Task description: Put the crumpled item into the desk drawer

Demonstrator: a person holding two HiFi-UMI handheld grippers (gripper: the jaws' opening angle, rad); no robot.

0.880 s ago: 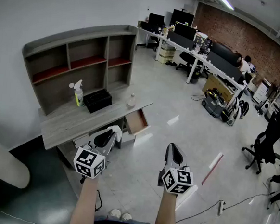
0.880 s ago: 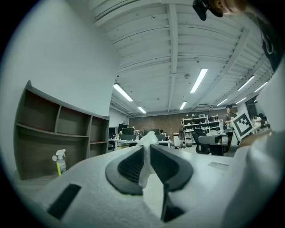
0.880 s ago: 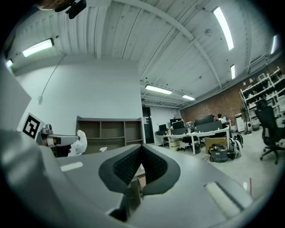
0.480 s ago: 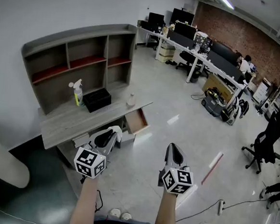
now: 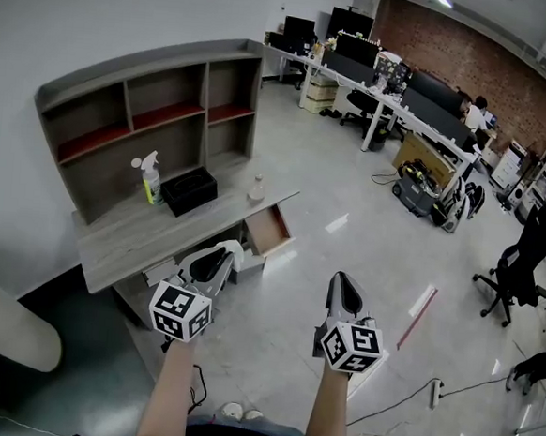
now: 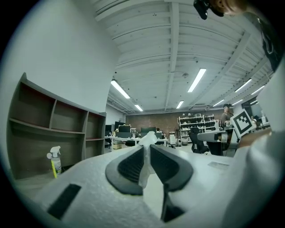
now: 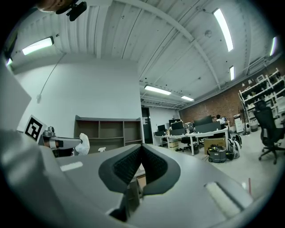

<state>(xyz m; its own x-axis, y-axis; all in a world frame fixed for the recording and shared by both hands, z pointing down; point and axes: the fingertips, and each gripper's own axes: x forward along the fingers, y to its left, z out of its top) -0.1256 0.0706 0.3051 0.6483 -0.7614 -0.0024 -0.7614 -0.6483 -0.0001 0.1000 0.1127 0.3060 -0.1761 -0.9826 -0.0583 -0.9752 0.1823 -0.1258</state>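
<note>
Near the bench [image 5: 140, 235], the crumpled item [image 6: 147, 136], judged light and soft, is pinched low by the left tool [image 6: 147, 148]; the right tool [image 7: 141, 149] is pressed together.

White crumpled item [image 5: 238, 251] in grey-and-black left hand-held gripper [image 5: 221, 259], beside grey right hand-held gripper [image 5: 338, 281], both patterned with black-and-white square markers. Grey wood-grain bench [image 5: 130, 239] with yellow, white-capped spray bottle [image 5: 151, 182] and black box [image 5: 189, 190]. Grey shelf unit [image 5: 95, 86] with red boards; red-brown brick wall [image 5: 511, 66].

Bottle [image 5: 150, 177] left of box [image 5: 189, 191] (both on desk [image 5: 132, 240]).
</note>
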